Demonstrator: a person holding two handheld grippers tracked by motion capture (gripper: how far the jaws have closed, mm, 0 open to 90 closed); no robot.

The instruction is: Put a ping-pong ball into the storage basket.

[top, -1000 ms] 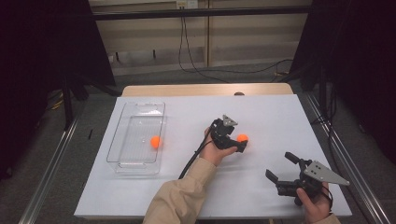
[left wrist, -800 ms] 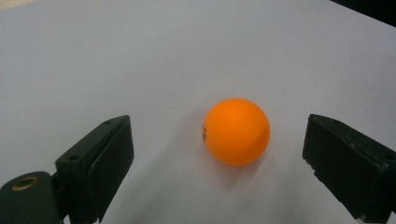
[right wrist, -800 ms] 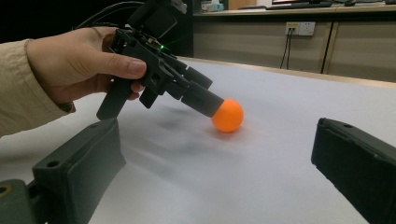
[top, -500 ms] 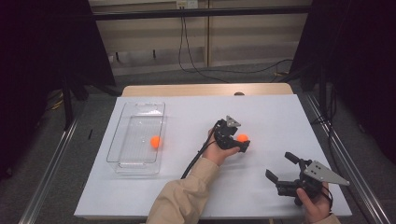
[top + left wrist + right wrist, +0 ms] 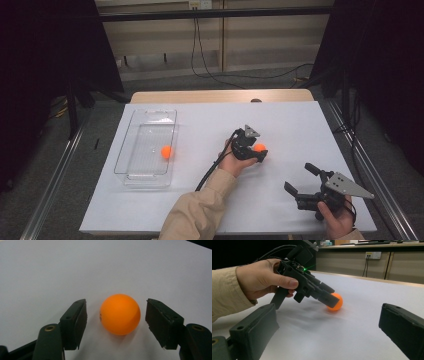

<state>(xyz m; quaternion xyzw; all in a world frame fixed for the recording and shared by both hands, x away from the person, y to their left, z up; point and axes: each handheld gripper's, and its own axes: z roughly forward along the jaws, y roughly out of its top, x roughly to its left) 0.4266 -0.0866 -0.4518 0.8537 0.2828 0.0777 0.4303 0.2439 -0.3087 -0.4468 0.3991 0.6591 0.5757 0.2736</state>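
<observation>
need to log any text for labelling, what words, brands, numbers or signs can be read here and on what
None can be read.
Orange ball between the left gripper's fingers: a small dark mark on its left side, too blurred to read.
Clear tray, white table sheet, wall socket: no text visible.

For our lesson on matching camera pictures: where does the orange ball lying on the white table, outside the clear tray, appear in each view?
High view: orange ball right of centre, at the left tongs.
Left gripper view: ball centre, between the jaws, gaps either side.
Right gripper view: ball centre, partly behind the left tongs.
Shared landmark: the white table.
</observation>
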